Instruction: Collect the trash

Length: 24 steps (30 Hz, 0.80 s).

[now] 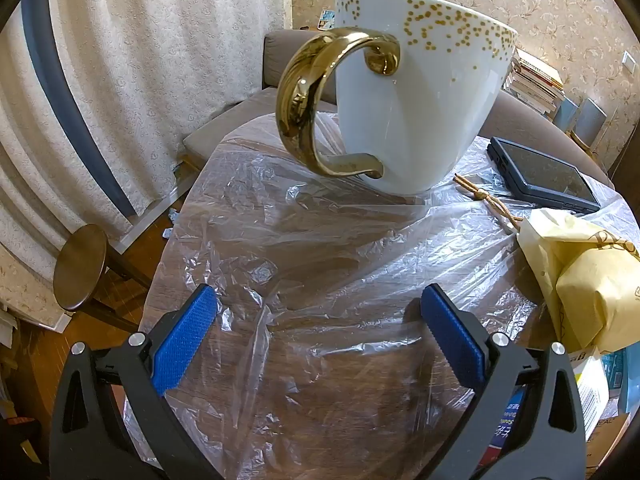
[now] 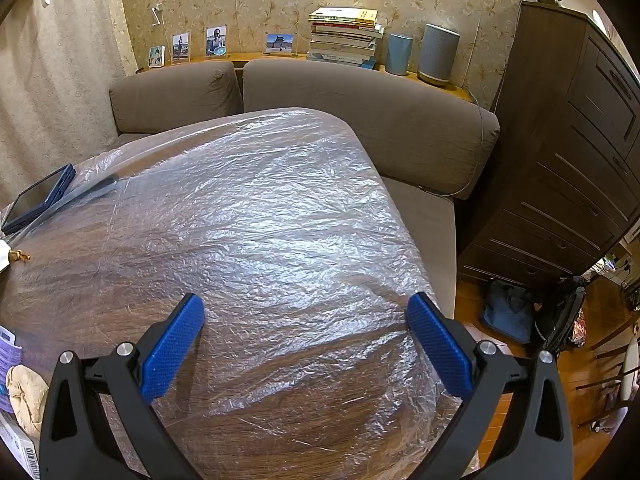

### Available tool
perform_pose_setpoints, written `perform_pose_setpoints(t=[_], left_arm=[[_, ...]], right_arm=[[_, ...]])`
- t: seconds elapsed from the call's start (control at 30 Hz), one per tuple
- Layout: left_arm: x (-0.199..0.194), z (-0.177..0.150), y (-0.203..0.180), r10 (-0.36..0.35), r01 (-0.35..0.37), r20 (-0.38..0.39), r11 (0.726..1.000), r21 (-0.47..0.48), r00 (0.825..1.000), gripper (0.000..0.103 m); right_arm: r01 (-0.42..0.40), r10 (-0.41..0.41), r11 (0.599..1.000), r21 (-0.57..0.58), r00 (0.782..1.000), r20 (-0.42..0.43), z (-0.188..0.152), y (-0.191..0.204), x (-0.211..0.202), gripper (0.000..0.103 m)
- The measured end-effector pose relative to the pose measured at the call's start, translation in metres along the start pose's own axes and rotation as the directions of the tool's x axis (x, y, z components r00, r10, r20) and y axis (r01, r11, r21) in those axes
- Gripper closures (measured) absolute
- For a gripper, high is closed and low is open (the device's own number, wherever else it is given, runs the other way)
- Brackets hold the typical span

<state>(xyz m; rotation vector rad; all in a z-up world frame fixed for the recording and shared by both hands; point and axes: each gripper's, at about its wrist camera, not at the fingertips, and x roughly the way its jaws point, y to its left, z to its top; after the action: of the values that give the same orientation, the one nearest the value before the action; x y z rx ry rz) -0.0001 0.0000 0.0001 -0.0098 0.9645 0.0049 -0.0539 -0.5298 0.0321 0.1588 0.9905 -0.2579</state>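
My left gripper (image 1: 318,300) is open and empty above a clear plastic sheet (image 1: 304,248) spread over the wooden table. A white cup with gold dots and a gold handle (image 1: 408,92) stands on the sheet ahead of it. A crumpled cream paper bag (image 1: 584,284) lies at the right edge, with brown string (image 1: 486,200) beside it. My right gripper (image 2: 306,308) is open and empty over the same plastic sheet (image 2: 256,208). Crumpled beige paper (image 2: 26,396) and printed packaging (image 2: 8,352) lie at the left edge of the right wrist view.
A dark tablet (image 1: 540,172) lies on the table past the cup; it also shows in the right wrist view (image 2: 38,198). A brown sofa (image 2: 360,108) wraps the far side. A round stool (image 1: 80,268) stands left of the table. A dark cabinet (image 2: 572,152) and bags (image 2: 508,310) stand right.
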Motion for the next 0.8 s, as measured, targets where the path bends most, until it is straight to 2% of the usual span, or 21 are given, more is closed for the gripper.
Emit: perform_pose_setpoints(t=[0.8], left_arm=[[0.0001,0.0,0.0,0.0,0.0,-0.001,1.0,0.0,1.0,0.001]], right_arm=[[0.002,-0.002,1.0,0.003,1.0,0.0,-0.0015,0.0076,0.0024,0.004]])
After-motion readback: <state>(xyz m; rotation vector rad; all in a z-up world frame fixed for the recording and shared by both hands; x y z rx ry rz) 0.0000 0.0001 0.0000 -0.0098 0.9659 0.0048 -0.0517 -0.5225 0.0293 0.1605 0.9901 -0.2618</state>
